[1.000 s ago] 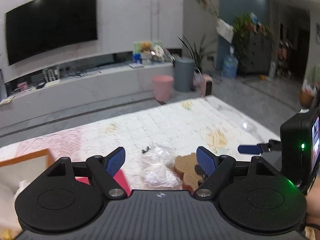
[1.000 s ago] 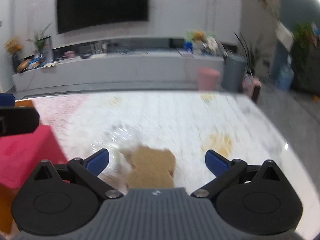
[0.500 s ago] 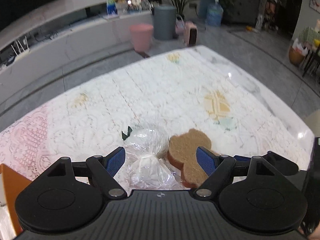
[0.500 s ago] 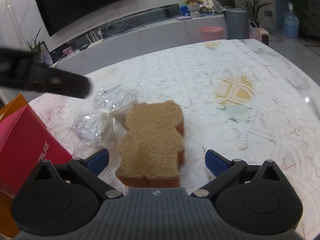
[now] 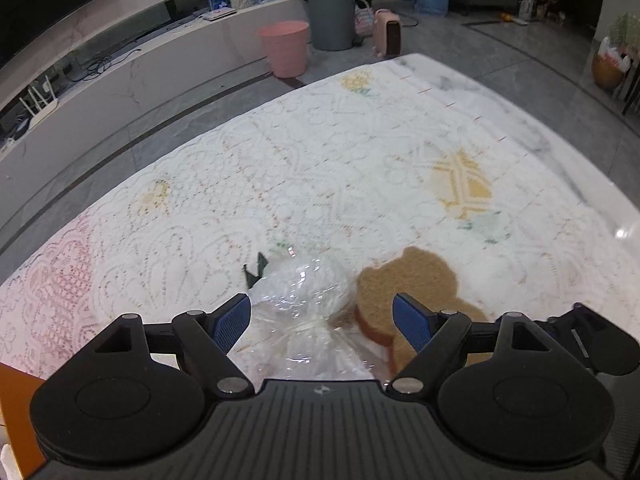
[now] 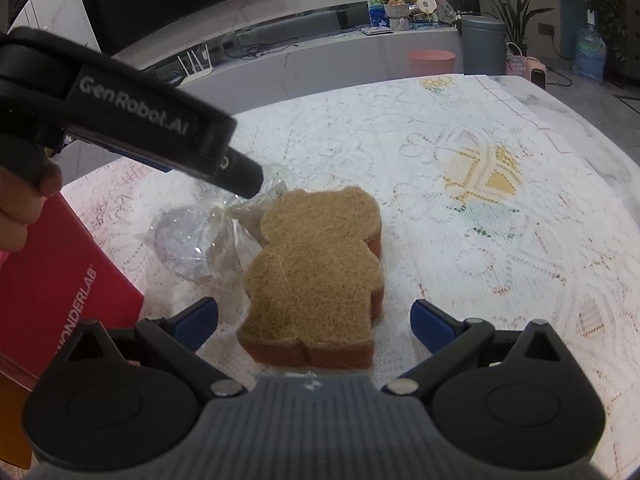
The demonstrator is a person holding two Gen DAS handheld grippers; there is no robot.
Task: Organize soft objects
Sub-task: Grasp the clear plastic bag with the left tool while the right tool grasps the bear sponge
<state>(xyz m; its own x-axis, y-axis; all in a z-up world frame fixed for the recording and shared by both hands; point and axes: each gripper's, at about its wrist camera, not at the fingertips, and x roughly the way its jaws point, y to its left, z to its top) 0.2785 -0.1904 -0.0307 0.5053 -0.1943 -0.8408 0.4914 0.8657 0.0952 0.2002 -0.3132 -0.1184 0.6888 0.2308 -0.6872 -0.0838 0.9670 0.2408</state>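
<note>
The left hand-held gripper hangs wide open astride the plastic bag, holding nothing. The right hand-held gripper gapes empty around the bear-shaped sponge. Both soft things lie touching on the lace-covered surface, seemingly lined up for simultaneous pickup.

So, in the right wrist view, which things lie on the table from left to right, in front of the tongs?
Red cardboard box → clear crinkled plastic bag → brown bear-shaped sponge with fibrous top → yellow woven pattern of the white lace tablecloth.
</note>
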